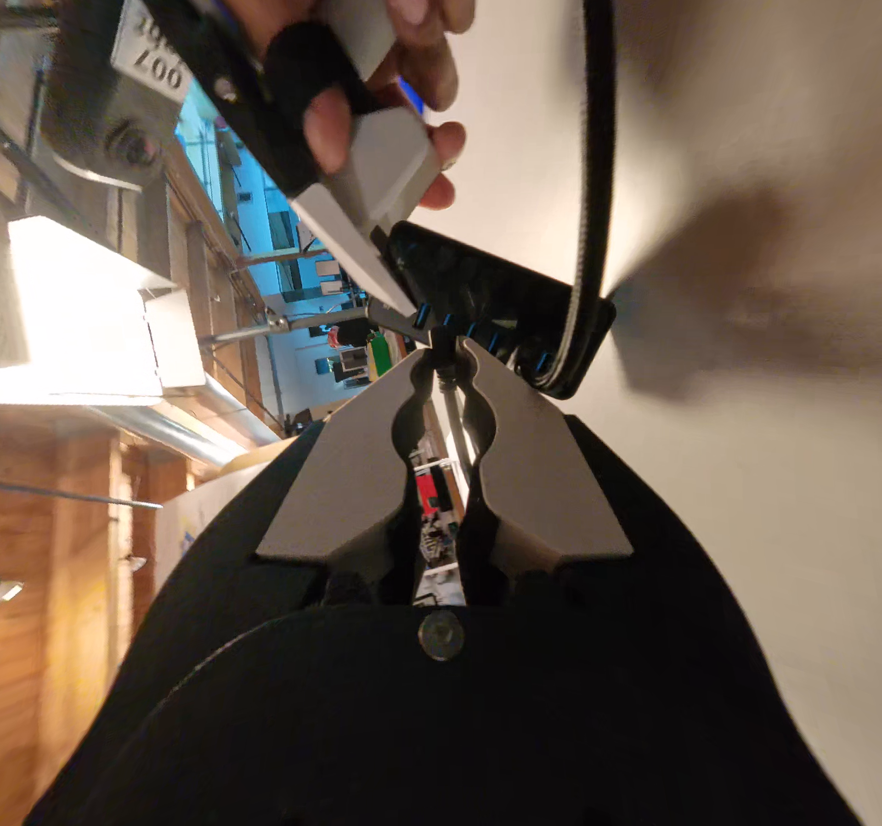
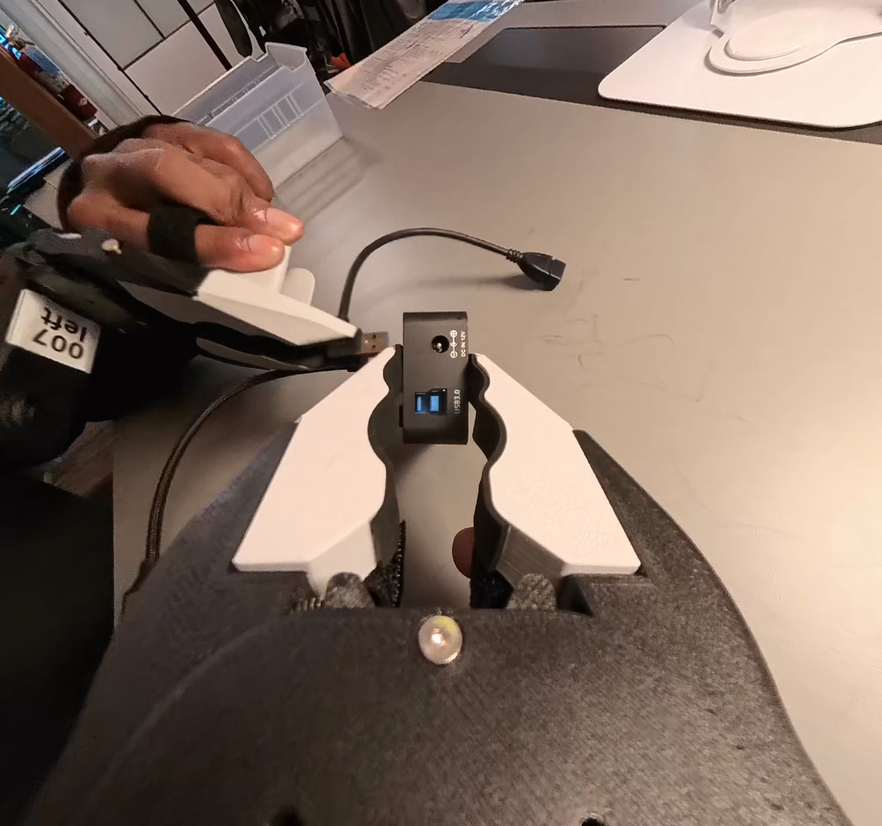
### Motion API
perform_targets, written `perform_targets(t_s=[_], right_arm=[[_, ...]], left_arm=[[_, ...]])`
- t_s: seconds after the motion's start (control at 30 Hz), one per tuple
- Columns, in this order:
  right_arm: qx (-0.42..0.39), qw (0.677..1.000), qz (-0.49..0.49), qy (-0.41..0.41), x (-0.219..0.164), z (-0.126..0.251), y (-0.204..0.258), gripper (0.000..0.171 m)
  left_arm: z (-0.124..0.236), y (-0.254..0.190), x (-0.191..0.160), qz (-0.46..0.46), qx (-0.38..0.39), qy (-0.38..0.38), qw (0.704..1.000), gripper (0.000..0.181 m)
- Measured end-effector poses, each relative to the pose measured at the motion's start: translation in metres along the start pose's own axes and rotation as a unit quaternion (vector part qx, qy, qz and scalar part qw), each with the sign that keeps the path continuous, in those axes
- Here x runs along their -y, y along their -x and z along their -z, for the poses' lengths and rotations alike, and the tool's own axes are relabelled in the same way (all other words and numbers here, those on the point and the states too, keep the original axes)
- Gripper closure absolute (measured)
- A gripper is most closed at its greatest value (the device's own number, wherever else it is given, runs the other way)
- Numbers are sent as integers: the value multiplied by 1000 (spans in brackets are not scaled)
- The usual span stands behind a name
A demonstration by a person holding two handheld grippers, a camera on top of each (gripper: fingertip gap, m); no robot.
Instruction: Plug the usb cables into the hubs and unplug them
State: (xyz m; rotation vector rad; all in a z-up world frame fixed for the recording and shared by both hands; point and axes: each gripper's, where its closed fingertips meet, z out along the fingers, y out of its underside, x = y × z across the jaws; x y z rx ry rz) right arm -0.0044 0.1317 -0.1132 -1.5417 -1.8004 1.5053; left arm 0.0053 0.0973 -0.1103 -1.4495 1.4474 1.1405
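Right gripper (image 2: 432,374) pinched the black hub (image 2: 434,376) at frame centre above the bench (image 2: 668,326), left gripper (image 2: 353,350) pinched a plug (image 2: 372,341) just left of the hub, loose cable (image 2: 429,249) behind

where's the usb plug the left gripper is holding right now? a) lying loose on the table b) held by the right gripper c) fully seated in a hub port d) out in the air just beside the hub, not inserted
d: in the right wrist view the metal USB plug juts bare from the left gripper, just short of the black USB hub clamped in the right gripper.
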Motion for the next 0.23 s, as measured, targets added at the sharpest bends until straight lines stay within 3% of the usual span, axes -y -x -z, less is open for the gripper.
perform_targets(t_s=[0.03,0.23], right_arm=[[1,1000,1,1,0,0,1,147],[8,1000,11,12,-2,-1,7,147]], left_arm=[[-1,-2,2,-17,-5,2,1000,172],[0,-7,4,-94,-6,9,996,172]])
